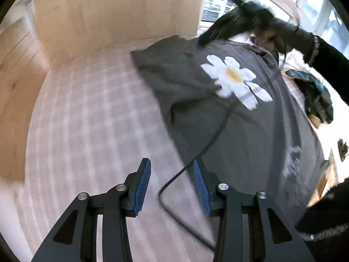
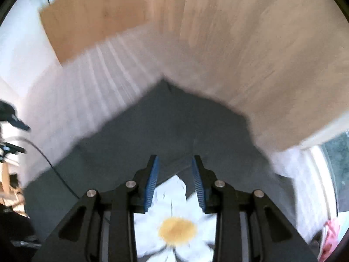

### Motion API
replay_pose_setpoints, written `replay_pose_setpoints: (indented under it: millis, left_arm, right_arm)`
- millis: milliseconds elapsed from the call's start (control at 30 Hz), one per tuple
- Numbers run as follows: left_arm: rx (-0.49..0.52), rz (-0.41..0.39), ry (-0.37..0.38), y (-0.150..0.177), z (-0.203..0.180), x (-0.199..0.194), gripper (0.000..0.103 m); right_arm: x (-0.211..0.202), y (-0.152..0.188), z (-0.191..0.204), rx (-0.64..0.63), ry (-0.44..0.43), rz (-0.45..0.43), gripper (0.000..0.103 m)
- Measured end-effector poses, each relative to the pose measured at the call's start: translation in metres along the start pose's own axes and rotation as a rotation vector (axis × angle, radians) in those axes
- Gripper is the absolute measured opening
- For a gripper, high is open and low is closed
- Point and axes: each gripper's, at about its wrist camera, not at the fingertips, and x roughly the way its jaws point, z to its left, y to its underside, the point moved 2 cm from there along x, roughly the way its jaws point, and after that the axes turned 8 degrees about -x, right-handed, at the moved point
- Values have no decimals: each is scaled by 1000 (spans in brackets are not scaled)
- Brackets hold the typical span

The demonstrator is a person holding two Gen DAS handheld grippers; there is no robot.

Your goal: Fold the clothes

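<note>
Now | grey shirt [image 1: 229, 113] flat on striped bed [image 1: 87, 113] | left tongs [image 1: 172, 183], right tongs [image 2: 174, 174] apart, empty | advice: pinch sleeve edges evenly, avoid black cable [image 1: 196, 155], fold toward daisy.

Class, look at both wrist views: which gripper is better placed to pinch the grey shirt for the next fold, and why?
Probably the right gripper: it hangs open directly over the grey shirt. The left gripper is open mostly over bare sheet.

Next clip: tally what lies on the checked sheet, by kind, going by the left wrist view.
Grey daisy-print T-shirt: 1
Dark crumpled garment pile: 1
Black cable: 1
Total: 3
</note>
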Motion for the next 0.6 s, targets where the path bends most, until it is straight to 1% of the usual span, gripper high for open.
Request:
replay_pose_setpoints:
  millis: [67,100,133,167,200,233,267,367,433,467,533,600]
  left_arm:
    - [-43,-5,-25,32,2,-26,39]
    - [-73,-7,-40,52,1,-39,39]
    - [-112,-8,-53,73,-1,-52,39]
    - [-165,-10,-58,96,-4,-64,39]
    - [-210,-12,-62,117,-8,-71,39]
    - [-254,-14,-66,137,-11,-78,39]
    - [-295,-13,-69,158,-17,-82,39]
    - [-399,-2,-72,218,-43,-79,39]
    - [-464,-9,-45,248,-62,-66,39]
    - [-487,-14,-30,258,-68,-59,39]
    - [-515,-17,-7,268,-74,-45,39]
    - [-524,-9,-12,273,-75,-29,39]
  right_arm:
    - [-53,4,-5,35,9,-75,32]
    - [-84,10,-7,55,-3,-123,36]
    - [-102,15,-9,58,-2,-150,39]
    - [-119,20,-10,61,-2,-176,45]
    - [-137,25,-12,64,-2,-203,49]
    - [-154,31,-13,67,-1,-230,58]
    - [-170,36,-14,71,-2,-254,64]
    - [-174,59,-13,119,-46,-234,64]
    - [-158,64,0,100,-82,-208,64]
    - [-158,68,12,68,-97,-193,64]
    - [-141,73,39,-4,-115,-157,64]
    - [-126,84,66,-40,-139,-123,64]
